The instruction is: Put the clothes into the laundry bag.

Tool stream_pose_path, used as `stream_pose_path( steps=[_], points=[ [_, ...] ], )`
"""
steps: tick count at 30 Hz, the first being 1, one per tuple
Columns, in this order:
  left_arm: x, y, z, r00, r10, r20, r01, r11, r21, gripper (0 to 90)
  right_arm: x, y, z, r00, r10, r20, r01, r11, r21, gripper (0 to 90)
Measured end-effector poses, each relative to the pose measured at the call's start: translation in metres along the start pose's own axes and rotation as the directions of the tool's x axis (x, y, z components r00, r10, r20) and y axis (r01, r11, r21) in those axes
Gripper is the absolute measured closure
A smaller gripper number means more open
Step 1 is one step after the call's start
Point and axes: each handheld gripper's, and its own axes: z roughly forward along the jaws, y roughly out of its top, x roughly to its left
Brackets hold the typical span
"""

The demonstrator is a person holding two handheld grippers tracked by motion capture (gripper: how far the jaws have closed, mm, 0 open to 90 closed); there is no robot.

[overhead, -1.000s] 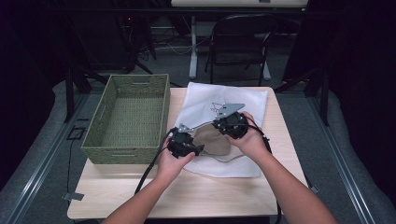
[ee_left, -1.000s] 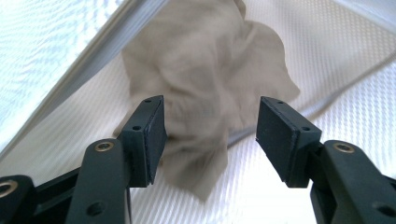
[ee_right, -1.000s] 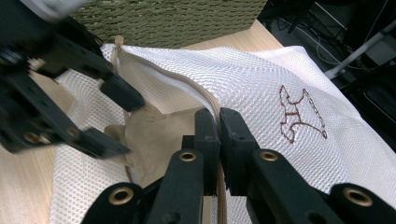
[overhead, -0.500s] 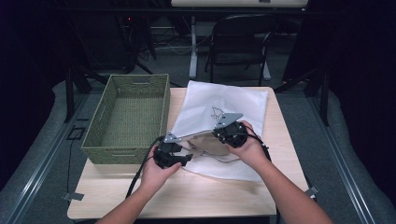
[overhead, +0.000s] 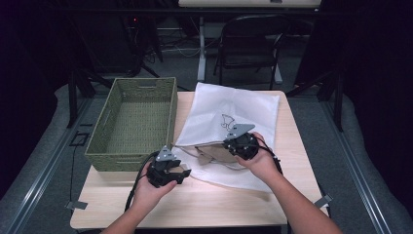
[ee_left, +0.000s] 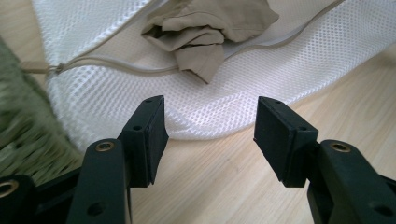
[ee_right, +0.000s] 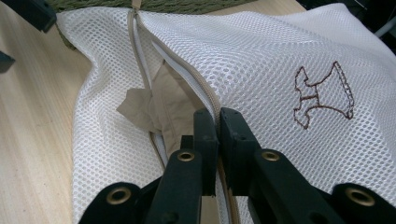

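Wide wooden table (overhead: 204,202) filling the lower middle of the high view, and on its left half sits the green woven basket (overhead: 134,122), long side running up the frame. Right beside it, across the centre and right of the tabletop, lies the white mesh laundry bag (overhead: 243,109), a small brown stitched emblem (ee_right: 323,95) on its upper face, seen at the right of the right gripper view. The bag's zipper (ee_right: 140,51) gapes open, and a tan garment (ee_left: 208,30) bulges out of that mouth, at the top centre of the left gripper view and down in the bag's opening at centre-left of the right gripper view. Now the hands: the right gripper (overhead: 238,142), centre-right in the high view, is clenched on the upper edge of the bag's opening, jaws pressed together with the zipper seam pinched between them, lifting that flap. The left gripper (overhead: 168,170), lower left of centre, stands released, jaws spread wide over bare wood, holding nothing, just short of the bag's near hem, with the basket's corner at its left.
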Motion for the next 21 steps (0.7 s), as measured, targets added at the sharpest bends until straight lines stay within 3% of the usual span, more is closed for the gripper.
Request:
stream_pose_path(
  steps=[8, 14, 21],
  points=[
    [0.002, -0.007, -0.003, 0.9994, -0.025, 0.022, 0.025, 0.9997, -0.002, 44.0, 0.003, -0.008, 0.002, 1.0, 0.005, 0.001, -0.005, 1.0, 0.006, 85.9],
    [0.002, -0.009, -0.003, 0.9999, -0.013, -0.01, 0.013, 0.9999, -0.004, 43.7, 0.002, -0.015, -0.006, 0.9998, 0.02, 0.001, -0.02, 1.0, -0.009, 86.6],
    [0.001, -0.008, -0.009, 0.9991, -0.032, -0.029, 0.032, 0.9994, -0.013, 41.5, 0.002, -0.024, -0.019, 0.9997, 0.024, 0.005, -0.024, 0.999, -0.024, 86.8]
  ],
)
